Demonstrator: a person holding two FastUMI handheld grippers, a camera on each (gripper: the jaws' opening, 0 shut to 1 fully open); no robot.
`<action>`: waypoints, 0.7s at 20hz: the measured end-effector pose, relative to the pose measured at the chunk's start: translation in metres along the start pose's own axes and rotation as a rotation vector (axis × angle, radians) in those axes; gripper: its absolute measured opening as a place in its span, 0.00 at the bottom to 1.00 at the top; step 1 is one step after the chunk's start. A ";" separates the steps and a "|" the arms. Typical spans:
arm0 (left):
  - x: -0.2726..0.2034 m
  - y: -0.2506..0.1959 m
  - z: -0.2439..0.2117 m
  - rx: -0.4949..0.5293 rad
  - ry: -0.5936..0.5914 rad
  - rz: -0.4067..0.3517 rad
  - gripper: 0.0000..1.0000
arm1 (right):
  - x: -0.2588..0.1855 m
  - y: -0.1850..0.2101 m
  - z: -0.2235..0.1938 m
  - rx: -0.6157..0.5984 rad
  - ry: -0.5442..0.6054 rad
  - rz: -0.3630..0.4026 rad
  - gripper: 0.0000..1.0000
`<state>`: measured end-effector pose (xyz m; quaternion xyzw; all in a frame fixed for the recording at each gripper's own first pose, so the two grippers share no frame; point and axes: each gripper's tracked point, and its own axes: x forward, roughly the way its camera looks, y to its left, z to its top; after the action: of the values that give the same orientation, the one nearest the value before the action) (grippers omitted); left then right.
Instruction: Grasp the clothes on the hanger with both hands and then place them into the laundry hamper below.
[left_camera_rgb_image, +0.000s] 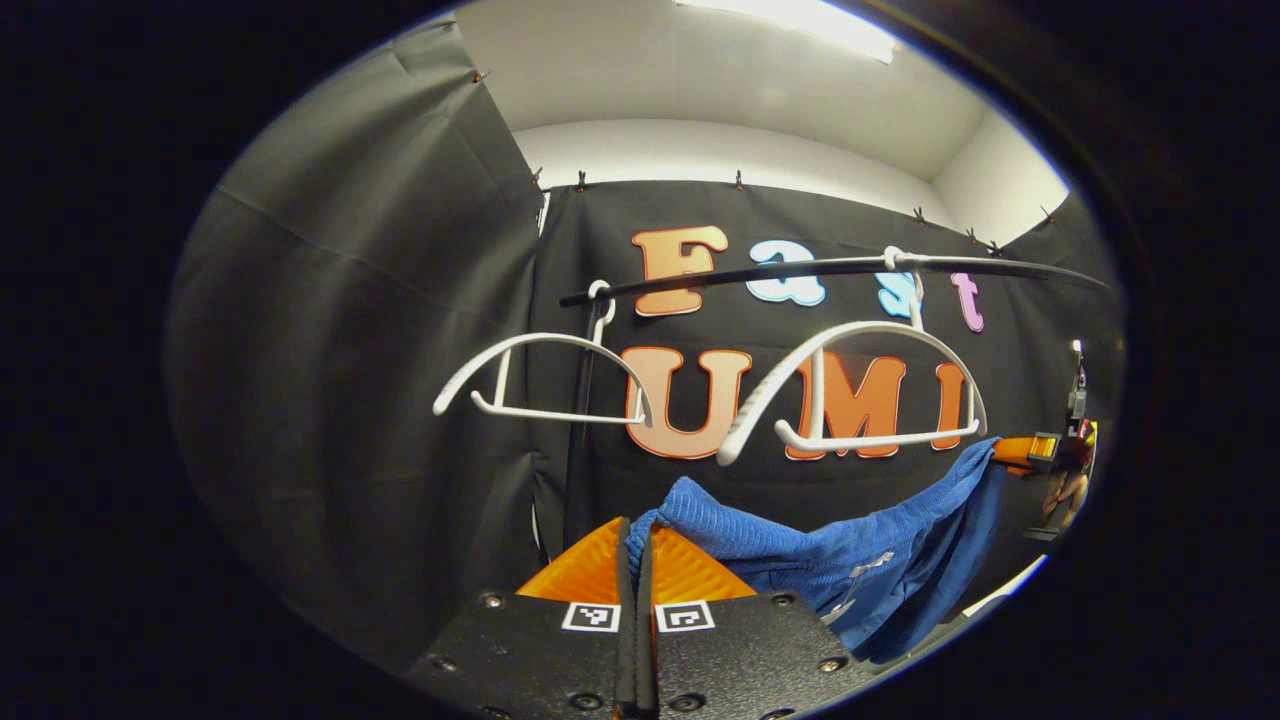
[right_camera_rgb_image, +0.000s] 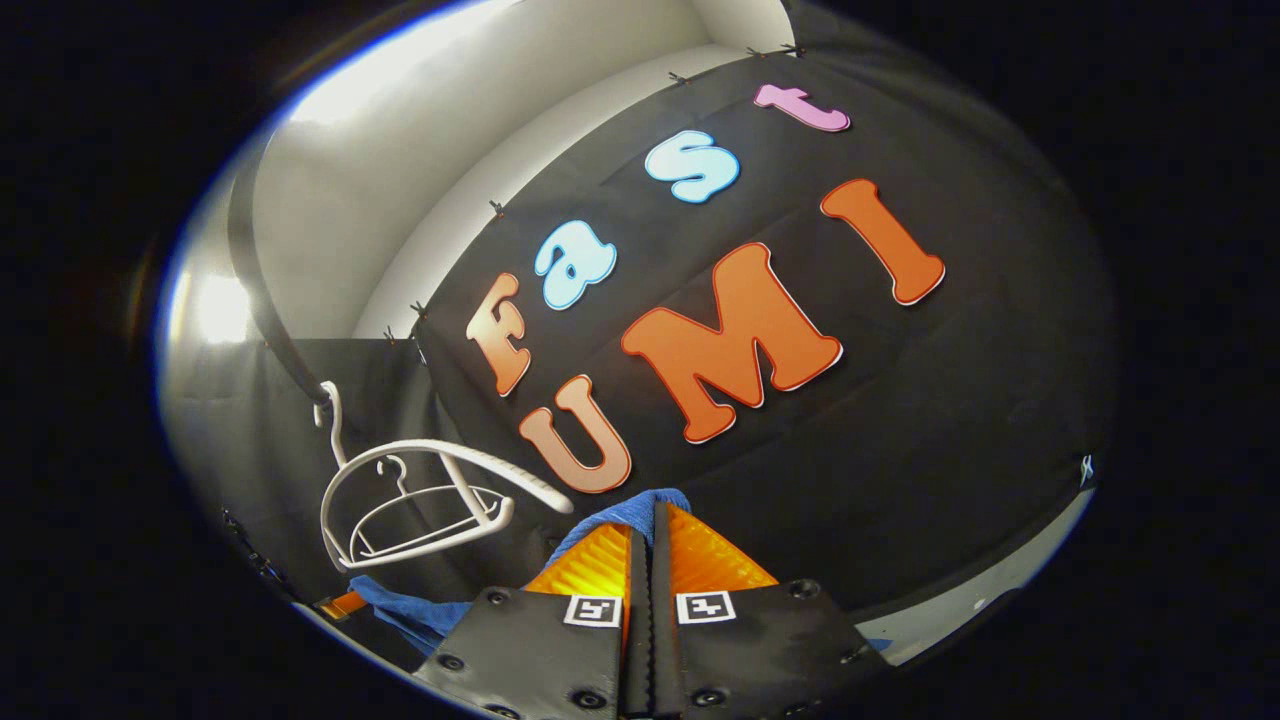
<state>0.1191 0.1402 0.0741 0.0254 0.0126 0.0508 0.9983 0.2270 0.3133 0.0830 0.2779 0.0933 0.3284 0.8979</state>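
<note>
Left tool (left_camera_rgb_image: 637, 545) and right tool (right_camera_rgb_image: 645, 520) each clamping blue garment (left_camera_rgb_image: 850, 550) — below bare hangers (left_camera_rgb_image: 850, 385)

Blue ribbed garment (left_camera_rgb_image: 800, 545) is seen at lower centre of the left gripper view, with small white markings on it. Two white hangers (left_camera_rgb_image: 545, 385) (left_camera_rgb_image: 860, 385) are hung on a black rail (left_camera_rgb_image: 800, 270) mid-frame. In the right gripper view, blue cloth (right_camera_rgb_image: 620, 515) is seen at bottom centre, white hangers (right_camera_rgb_image: 420, 500) at lower left.

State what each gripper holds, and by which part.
Both hold the blue garment: the left gripper pinches one upper edge, the right gripper the opposite upper edge.
</note>
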 end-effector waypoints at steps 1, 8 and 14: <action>-0.003 -0.003 -0.006 -0.003 0.007 -0.006 0.00 | -0.006 -0.003 -0.004 -0.012 0.009 -0.011 0.07; -0.020 -0.059 -0.057 -0.029 0.084 -0.088 0.00 | -0.044 -0.017 -0.049 -0.193 0.084 -0.114 0.07; -0.038 -0.118 -0.084 -0.033 0.102 -0.181 0.01 | -0.082 -0.013 -0.080 -0.296 0.101 -0.143 0.07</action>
<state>0.0909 0.0229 -0.0153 0.0052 0.0647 -0.0384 0.9972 0.1431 0.2878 0.0079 0.1182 0.1086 0.2873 0.9443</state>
